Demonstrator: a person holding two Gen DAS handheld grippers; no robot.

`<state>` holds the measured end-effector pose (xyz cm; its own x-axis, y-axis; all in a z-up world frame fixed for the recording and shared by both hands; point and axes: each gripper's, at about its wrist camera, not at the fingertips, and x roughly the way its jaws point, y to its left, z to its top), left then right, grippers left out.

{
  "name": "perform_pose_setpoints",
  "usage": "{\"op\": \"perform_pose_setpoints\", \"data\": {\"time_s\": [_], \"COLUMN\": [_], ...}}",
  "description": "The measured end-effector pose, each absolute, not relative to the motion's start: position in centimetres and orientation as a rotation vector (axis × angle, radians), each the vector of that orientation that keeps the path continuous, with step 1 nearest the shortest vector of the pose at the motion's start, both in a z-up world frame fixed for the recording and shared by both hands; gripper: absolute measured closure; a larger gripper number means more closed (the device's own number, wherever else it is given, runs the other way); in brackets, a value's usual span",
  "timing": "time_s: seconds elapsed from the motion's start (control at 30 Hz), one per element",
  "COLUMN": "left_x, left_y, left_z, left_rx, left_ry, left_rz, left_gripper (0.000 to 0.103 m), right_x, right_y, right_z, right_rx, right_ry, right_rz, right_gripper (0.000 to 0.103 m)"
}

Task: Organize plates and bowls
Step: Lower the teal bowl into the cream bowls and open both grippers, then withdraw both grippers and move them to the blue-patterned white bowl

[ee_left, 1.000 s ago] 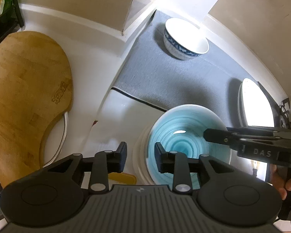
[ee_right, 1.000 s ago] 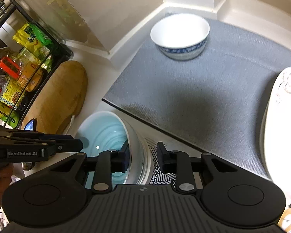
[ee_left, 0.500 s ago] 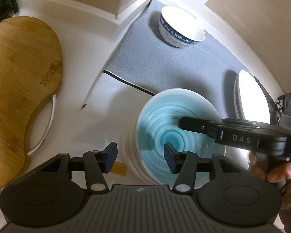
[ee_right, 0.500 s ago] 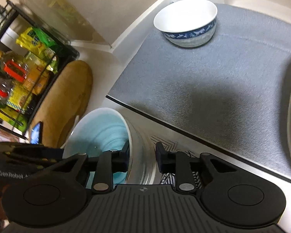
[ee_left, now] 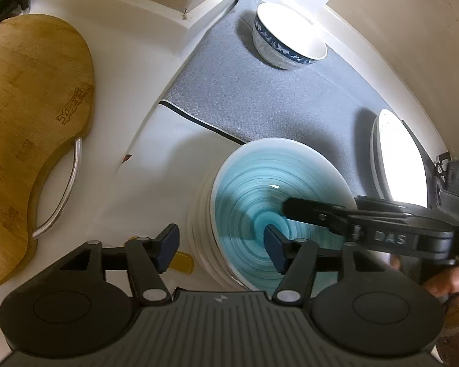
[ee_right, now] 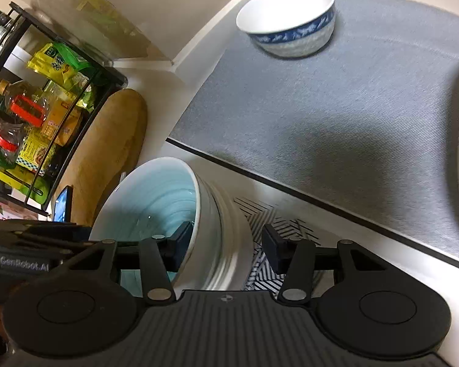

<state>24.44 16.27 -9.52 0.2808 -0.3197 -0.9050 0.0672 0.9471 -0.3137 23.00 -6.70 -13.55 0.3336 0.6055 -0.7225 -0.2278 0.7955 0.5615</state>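
A turquoise bowl (ee_left: 260, 198) sits on top of a stack of white dishes (ee_left: 199, 214) on the white counter; it also shows in the right wrist view (ee_right: 156, 202). My left gripper (ee_left: 220, 247) is open, its jaws straddling the near rim of the stack. My right gripper (ee_right: 223, 246) is open with its left finger inside the bowl and its right finger outside the stack; it also shows in the left wrist view (ee_left: 321, 214). A white bowl with a blue band (ee_left: 287, 38) stands on the grey mat (ee_left: 260, 101). White plates (ee_left: 397, 159) lie at the mat's right.
A wooden cutting board (ee_left: 30, 116) with a metal handle lies to the left. A black rack with bottles and packets (ee_right: 36, 101) stands beyond it. A black-and-white striped cloth (ee_right: 272, 223) lies under the stack. Walls enclose the corner behind the mat.
Both grippers have opened wider around the turquoise bowl's rim. The bowl now rests on the stack of white dishes.
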Motion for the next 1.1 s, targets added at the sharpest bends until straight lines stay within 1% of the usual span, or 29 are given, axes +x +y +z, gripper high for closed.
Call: {"op": "perform_pose_setpoints", "data": {"time_s": [0.27,0.37,0.43,0.6,0.7,0.87,0.97,1.0,1.03,1.1], "left_x": [24.0,24.0,24.0,24.2,24.3,24.8,25.1,25.2,25.3,25.5], "left_y": [16.1,16.0,16.0,16.2,16.4,17.0,17.3,17.4,17.5,17.4], "left_z": [-10.4,-11.0,-11.1,-11.2,-11.2,-11.3,-11.6,-11.7,-11.6,-11.6], "left_rx": [-0.239,-0.255,-0.259,-0.262,-0.272,-0.327,-0.373,-0.386,-0.403,-0.405], "left_ry": [1.26,1.275,1.277,1.277,1.276,1.276,1.273,1.269,1.27,1.273], "left_rz": [-0.271,-0.272,-0.263,-0.247,-0.241,-0.224,-0.222,-0.227,-0.231,-0.227], "left_gripper": [0.034,0.034,0.031,0.029,0.028,0.024,0.026,0.032,0.035,0.035], "right_x": [21.6,21.4,21.4,22.0,22.2,22.4,22.3,22.4,22.5,22.6], "right_y": [-7.0,-6.5,-6.3,-6.8,-7.0,-7.3,-7.3,-7.3,-7.2,-7.0], "right_z": [-13.1,-13.7,-14.3,-15.6,-15.7,-15.3,-15.3,-15.3,-15.3,-15.1], "right_rx": [0.353,0.323,0.312,0.354,0.365,0.371,0.372,0.378,0.386,0.382], "right_ry": [1.092,1.05,1.015,0.947,0.951,1.029,1.046,1.051,1.067,1.076], "right_rz": [0.619,0.654,0.676,0.73,0.732,0.71,0.704,0.701,0.699,0.685], "right_gripper": [0.05,0.049,0.046,0.045,0.045,0.045,0.044,0.045,0.045,0.047]}}
